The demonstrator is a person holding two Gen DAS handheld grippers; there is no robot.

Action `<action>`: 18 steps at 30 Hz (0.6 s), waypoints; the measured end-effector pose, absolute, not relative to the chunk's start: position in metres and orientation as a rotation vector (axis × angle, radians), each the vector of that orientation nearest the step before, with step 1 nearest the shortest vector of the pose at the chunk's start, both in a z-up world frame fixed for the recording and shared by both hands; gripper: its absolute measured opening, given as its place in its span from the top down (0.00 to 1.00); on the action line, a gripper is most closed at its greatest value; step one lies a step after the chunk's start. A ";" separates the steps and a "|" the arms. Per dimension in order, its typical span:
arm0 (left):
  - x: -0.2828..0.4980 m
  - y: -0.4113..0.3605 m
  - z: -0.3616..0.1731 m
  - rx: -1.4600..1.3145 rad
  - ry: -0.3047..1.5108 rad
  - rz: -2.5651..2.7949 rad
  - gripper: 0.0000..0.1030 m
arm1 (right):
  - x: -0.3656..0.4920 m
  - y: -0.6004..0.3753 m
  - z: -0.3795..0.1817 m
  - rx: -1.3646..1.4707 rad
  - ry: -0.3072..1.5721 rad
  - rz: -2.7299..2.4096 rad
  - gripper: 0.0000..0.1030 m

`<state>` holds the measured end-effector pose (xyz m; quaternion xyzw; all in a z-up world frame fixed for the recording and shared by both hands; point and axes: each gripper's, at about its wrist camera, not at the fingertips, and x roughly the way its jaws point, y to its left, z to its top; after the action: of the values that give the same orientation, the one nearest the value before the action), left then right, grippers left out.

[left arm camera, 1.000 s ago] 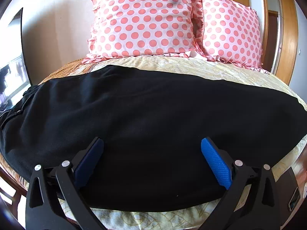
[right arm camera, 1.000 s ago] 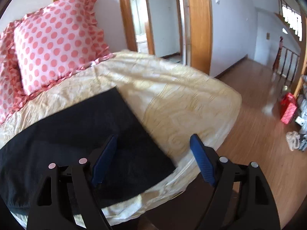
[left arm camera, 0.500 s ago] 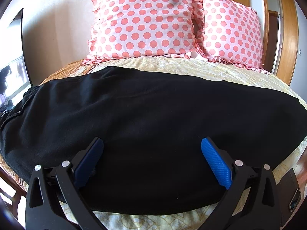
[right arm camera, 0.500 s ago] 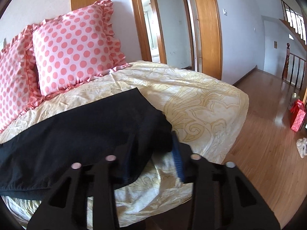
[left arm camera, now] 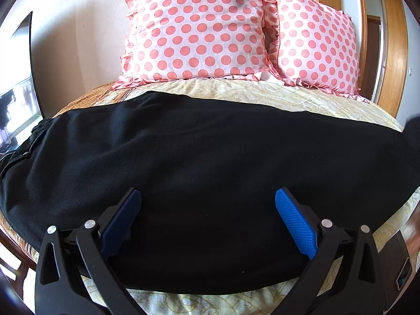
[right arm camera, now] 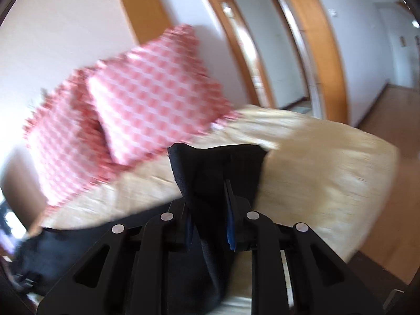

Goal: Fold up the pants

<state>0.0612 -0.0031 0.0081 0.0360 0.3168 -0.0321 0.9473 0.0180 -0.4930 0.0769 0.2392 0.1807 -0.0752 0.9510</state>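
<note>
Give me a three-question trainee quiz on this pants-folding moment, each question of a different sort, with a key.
1. True or false: the left gripper is open over the pants.
2. Multiple choice: the right gripper is (A) open above the bed, (B) shut on the pants' end, raised clear of the bed, (C) shut on a pillow.
3. Fill in: two ____-dotted pillows stand at the head of the bed.

Key: 1 true; 2 B; 3 pink.
</note>
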 end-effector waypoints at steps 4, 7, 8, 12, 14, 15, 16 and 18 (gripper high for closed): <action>0.062 -0.004 0.009 0.070 0.642 -0.064 0.02 | 0.049 -0.427 0.108 0.470 0.325 0.091 0.80; 0.062 -0.002 0.010 0.061 0.644 -0.069 0.02 | 0.070 -0.362 0.116 0.441 0.337 0.276 0.80; 0.062 -0.002 0.010 0.055 0.645 -0.072 0.02 | 0.075 -0.347 0.115 0.440 0.351 0.320 0.80; 0.060 0.007 0.017 -0.016 0.650 -0.107 0.02 | 0.096 -0.276 0.089 0.423 0.482 0.489 0.81; 0.055 0.015 0.024 -0.050 0.634 -0.103 0.02 | 0.103 -0.245 0.066 0.390 0.588 0.517 0.80; 0.052 0.019 0.028 -0.058 0.622 -0.097 0.02 | 0.106 -0.234 0.053 0.390 0.645 0.528 0.80; 0.050 0.023 0.030 -0.063 0.612 -0.091 0.02 | 0.107 -0.231 0.047 0.394 0.674 0.529 0.81; 0.046 0.031 0.037 -0.069 0.585 -0.069 0.02 | 0.110 -0.226 0.032 0.419 0.744 0.511 0.80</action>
<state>0.0457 0.0308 0.0372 -0.0342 0.2885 -0.0340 0.9563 0.1096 -0.2261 0.0320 0.2009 0.3568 0.2450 0.8788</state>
